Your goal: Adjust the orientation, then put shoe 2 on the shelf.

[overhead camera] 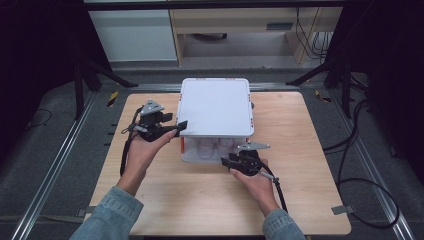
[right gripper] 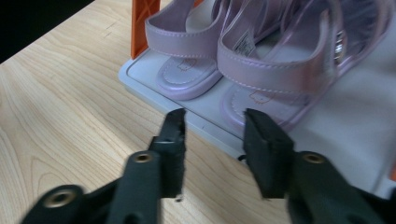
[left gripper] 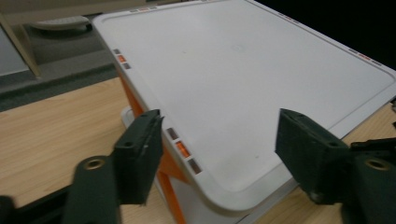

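Note:
A small white shelf box with a flat white top [overhead camera: 216, 106] and orange posts [left gripper: 140, 105] stands at the middle of the wooden table. A pair of pale pink sandals [overhead camera: 212, 146] sits on its lower tray [right gripper: 140, 77]. My left gripper [overhead camera: 179, 127] is at the top's left front corner, open, one jaw outside the edge and one over the white top [left gripper: 243, 84], pressing on nothing. My right gripper [overhead camera: 227, 161] is low at the front of the box, open, its jaws just short of the tray edge before the sandals [right gripper: 275, 60].
The wooden table [overhead camera: 175, 200] has bare room to the left, right and front of the box. Black stand legs [overhead camera: 320, 70] and cables [overhead camera: 360, 150] lie on the floor around the table. Pale cabinets stand behind.

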The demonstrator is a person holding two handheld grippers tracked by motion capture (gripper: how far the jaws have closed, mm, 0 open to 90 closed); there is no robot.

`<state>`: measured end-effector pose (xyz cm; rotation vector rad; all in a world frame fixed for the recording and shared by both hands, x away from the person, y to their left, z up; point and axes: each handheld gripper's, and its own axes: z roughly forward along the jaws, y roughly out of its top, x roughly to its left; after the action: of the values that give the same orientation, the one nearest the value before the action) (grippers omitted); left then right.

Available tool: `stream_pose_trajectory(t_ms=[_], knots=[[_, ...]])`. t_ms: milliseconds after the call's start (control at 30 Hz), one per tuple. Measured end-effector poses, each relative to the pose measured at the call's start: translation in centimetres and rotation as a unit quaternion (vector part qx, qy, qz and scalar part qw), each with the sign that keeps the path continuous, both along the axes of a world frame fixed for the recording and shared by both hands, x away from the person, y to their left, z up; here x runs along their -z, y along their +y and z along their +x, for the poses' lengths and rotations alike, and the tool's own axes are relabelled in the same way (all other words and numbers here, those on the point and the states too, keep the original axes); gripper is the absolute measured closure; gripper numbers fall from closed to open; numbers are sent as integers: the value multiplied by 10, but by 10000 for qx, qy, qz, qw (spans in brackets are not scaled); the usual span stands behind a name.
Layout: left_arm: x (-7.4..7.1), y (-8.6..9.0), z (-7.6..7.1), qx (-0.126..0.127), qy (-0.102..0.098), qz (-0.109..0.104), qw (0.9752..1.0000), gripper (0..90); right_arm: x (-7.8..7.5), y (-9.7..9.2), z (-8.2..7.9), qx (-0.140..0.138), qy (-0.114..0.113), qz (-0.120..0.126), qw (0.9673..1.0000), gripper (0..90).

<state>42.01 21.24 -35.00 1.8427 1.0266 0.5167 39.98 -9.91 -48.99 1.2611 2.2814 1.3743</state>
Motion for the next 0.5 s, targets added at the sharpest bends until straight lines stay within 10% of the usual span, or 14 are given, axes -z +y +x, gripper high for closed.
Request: stream_pose_trajectory(t_ms=[300,500], knots=[[21,34,-15,-377,-65,359,9986,93,-10,-18,-12,219,-148,-130,9996,169],[57,54,-14,-566,238,645,9960,59,-11,-58,-11,428,-249,-263,9984,133]])
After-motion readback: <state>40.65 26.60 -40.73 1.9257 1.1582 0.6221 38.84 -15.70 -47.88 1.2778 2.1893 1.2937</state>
